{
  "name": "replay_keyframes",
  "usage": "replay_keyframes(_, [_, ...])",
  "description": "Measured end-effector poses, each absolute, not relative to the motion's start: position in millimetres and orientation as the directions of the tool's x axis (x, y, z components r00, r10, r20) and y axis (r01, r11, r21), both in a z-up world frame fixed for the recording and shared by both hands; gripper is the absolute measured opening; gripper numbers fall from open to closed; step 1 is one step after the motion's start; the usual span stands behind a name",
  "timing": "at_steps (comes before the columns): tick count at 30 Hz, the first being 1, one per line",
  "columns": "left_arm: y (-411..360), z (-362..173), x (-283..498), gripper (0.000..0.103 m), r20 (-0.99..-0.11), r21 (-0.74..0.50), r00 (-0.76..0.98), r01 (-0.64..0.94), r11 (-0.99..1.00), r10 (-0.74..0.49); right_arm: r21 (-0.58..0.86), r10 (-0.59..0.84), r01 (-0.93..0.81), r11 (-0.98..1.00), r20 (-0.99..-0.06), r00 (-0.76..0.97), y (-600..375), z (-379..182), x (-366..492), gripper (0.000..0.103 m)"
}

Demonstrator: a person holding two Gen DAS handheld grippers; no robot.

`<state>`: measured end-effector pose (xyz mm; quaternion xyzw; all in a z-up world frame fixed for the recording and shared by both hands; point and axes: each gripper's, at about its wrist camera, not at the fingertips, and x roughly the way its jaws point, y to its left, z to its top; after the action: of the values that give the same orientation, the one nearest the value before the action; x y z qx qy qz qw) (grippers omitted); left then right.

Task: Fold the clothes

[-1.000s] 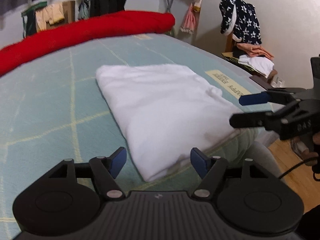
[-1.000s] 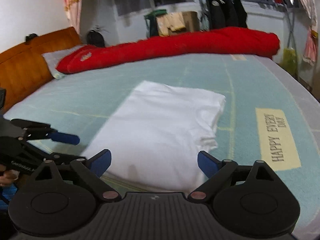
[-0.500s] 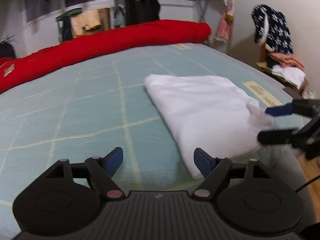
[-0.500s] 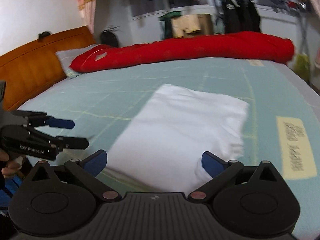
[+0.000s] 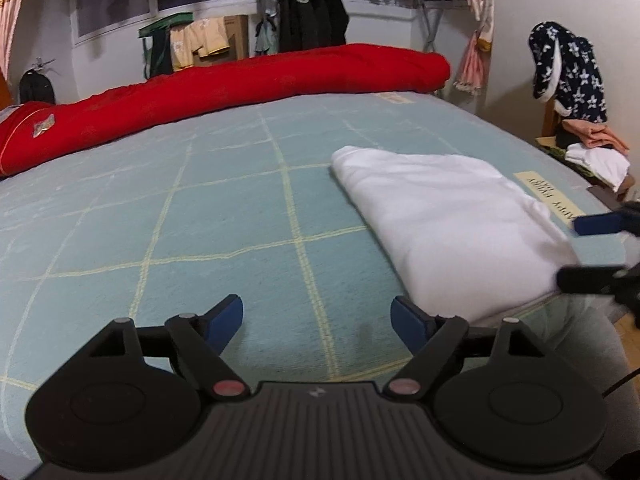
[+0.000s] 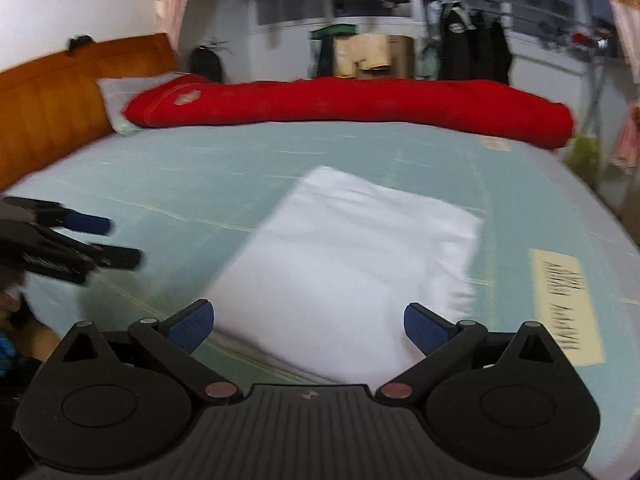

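Left to right across the pale green bed cover with yellow grid lines (image 5: 224,216): the left gripper (image 5: 318,318) hovers low over bare cover, its blue-padded fingers (image 5: 224,318) spread wide and holding nothing. The folded white cloth garment (image 5: 444,216) lies to the right of these fingers, just beside the right-hand pad, near the bed's front edge; its long axis runs away from the viewer and slightly leftward. In the right wrist view the same garment (image 6: 352,256) sits directly ahead of the right gripper (image 6: 308,324), whose fingers (image 6: 426,328) are likewise wide apart and empty, straddling the near hem (contact cannot be told through motion blur). The right gripper is judged the nearer, so any further fold or lift would probably begin from that side. Both grippers point forward, roughly level with the bed. A long red rolled quilt (image 5: 224,88) lies along the far edge.
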<state>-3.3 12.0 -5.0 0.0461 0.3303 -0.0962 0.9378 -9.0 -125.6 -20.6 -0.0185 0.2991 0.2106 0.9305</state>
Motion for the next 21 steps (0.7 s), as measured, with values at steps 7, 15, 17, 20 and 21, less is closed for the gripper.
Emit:
replay_keyframes(7, [24, -7, -8, 0.082, -0.637, 0.021, 0.759, 0.188, 0.982, -0.131, 0.086, 0.221, -0.223, 0.971, -0.682, 0.698, -147, -60, 7, 0.102])
replay_keyframes(15, [26, -2, -9, 0.082, -0.627, 0.036, 0.771, 0.168, 0.985, -0.109, 0.159, 0.396, -0.378, 0.912, -0.581, 0.711, -121, -28, 2, 0.103])
replay_keyframes(17, [29, 0, -14, 0.083, -0.624, 0.038, 0.775, 0.156, 0.987, -0.098, 0.158, 0.445, -0.441, 0.883, -0.580, 0.682, -102, -32, 5, 0.103])
replay_keyframes(20, [37, 0, -17, 0.084, -0.628, 0.041, 0.775, 0.126, 0.991, -0.073, 0.170, 0.505, -0.514, 0.841, -0.589, 0.631, -77, -42, 9, 0.103])
replay_keyframes(21, [39, -1, -17, 0.084, -0.630, 0.042, 0.774, 0.118, 0.992, -0.066, 0.190, 0.517, -0.521, 0.832, -0.606, 0.604, -71, -46, 10, 0.103])
